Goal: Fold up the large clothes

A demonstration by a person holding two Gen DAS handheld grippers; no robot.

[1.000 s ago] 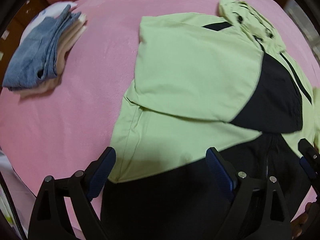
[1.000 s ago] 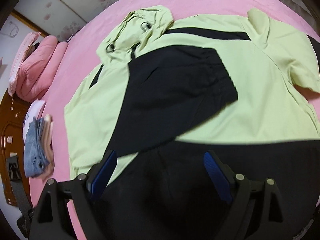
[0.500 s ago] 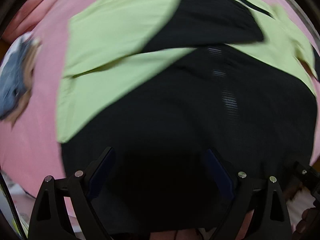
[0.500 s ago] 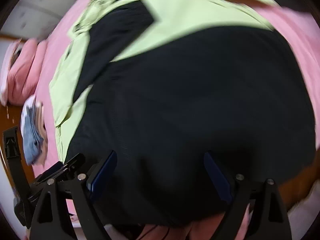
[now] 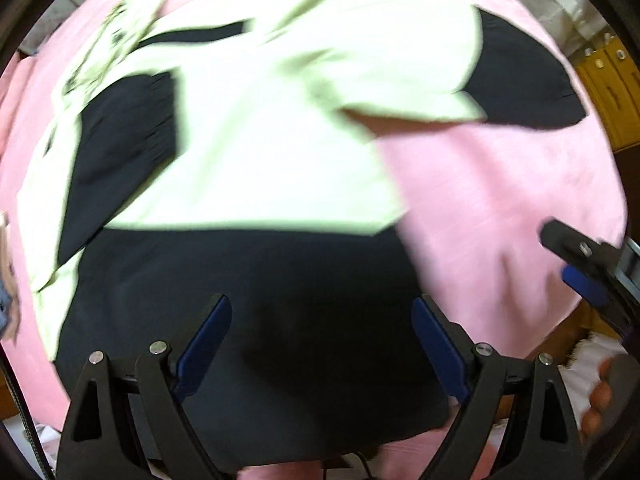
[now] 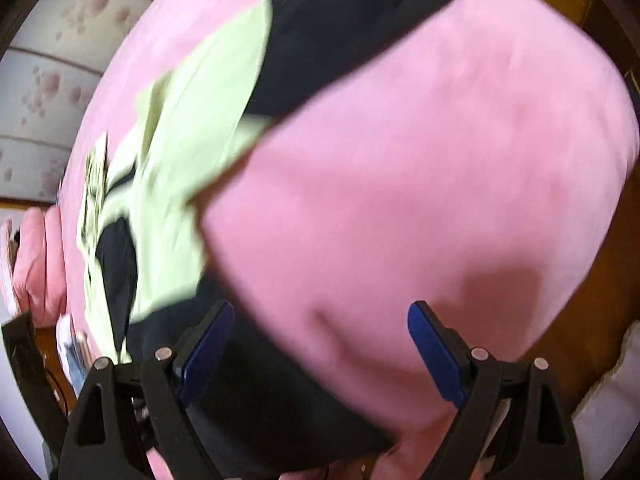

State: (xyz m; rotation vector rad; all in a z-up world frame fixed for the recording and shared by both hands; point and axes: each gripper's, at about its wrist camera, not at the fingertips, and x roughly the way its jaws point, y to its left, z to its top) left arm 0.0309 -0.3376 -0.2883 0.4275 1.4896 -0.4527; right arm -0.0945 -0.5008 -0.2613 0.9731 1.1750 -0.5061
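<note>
While both views are blurred, the main things can be read. The green and black jacket (image 5: 248, 152) lies spread on the pink bed cover (image 5: 500, 192) and fills the left and the middle of the left wrist view. Its light green part is in the upper half of the frame, its wide black lower part is in the lower middle, and one black sleeve end reaches to the upper right. A second black sleeve lies folded over the green chest at the left.

The left gripper (image 5: 322, 344) stands wide open at the bottom of that frame, above the black lower part of the jacket; nothing is between its blue pads. At the right edge of this view a part of the right gripper is seen, with fingers of a hand (image 5: 600, 400) below it.

In the right wrist view the jacket (image 6: 192, 152) is in the left half of the frame, with its black sleeve going to the top middle. The right gripper (image 6: 320, 344) is also wide open and holds nothing. Its left finger is over the black hem, and its right finger is over the bare pink cover (image 6: 440, 160).
</note>
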